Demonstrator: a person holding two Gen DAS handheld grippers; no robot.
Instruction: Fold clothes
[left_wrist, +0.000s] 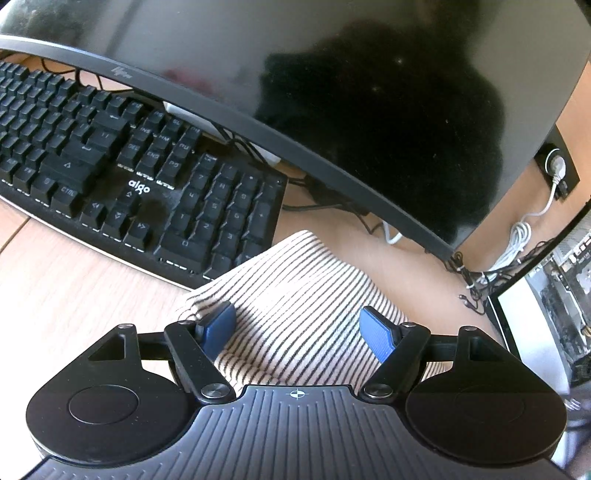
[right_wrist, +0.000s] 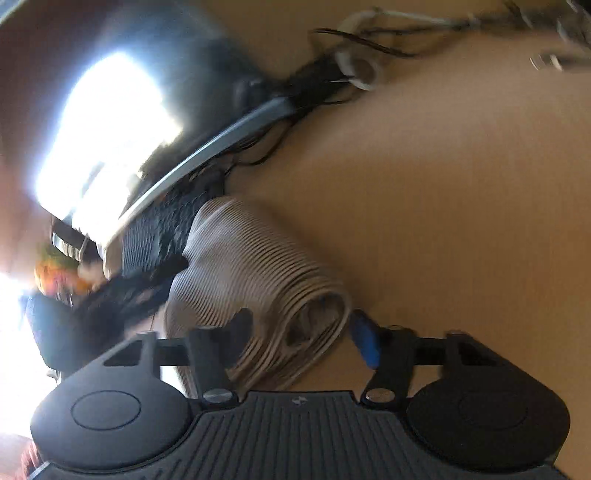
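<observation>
Both grippers, left (left_wrist: 299, 328) and right (right_wrist: 303, 338), hovered with jaws open over a folded striped garment (left_wrist: 295, 295) near a keyboard (left_wrist: 129, 177).

Sunlit wooden surface (left_wrist: 66, 280) at a workstation

A black keyboard (left_wrist: 122, 177) lies beneath a dark monitor (left_wrist: 332, 92) (switched off), with tangled cables (left_wrist: 517, 251) trailing toward a wall socket (left_wrist: 557, 166).

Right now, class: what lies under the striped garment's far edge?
The striped garment lies on the wooden desk; its far corner overlaps the near corner of the black keyboard. Whatever else lies beneath the folded cloth is hidden.
</observation>
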